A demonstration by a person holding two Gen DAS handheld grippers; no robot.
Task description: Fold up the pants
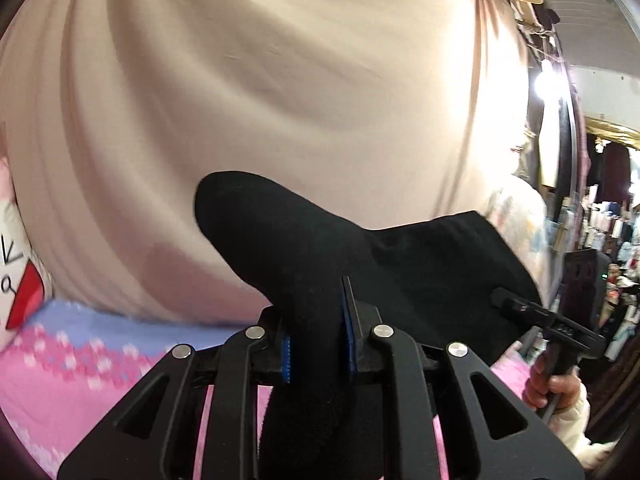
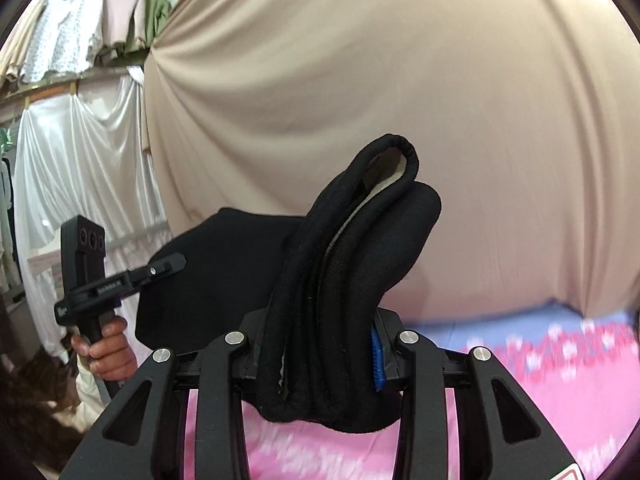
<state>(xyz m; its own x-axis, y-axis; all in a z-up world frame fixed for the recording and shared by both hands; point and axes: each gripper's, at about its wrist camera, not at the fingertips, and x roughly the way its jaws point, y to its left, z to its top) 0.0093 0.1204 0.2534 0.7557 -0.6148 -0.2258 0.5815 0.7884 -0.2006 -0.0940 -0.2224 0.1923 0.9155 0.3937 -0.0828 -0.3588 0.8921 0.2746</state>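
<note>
Clamping the black pants, my left gripper hides its fingertips in cloth. My right gripper pinches a bunched fold; its left finger is covered.

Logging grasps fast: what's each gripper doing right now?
Left gripper: shut on the black pants.
Right gripper: shut on a thick bunch of the same pants.

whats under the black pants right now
The black pants hang lifted, pinched in the left hand-held gripper and the right hand-held gripper. Below them shows a pink patterned blanket. The patch directly beneath the cloth is covered.
</note>
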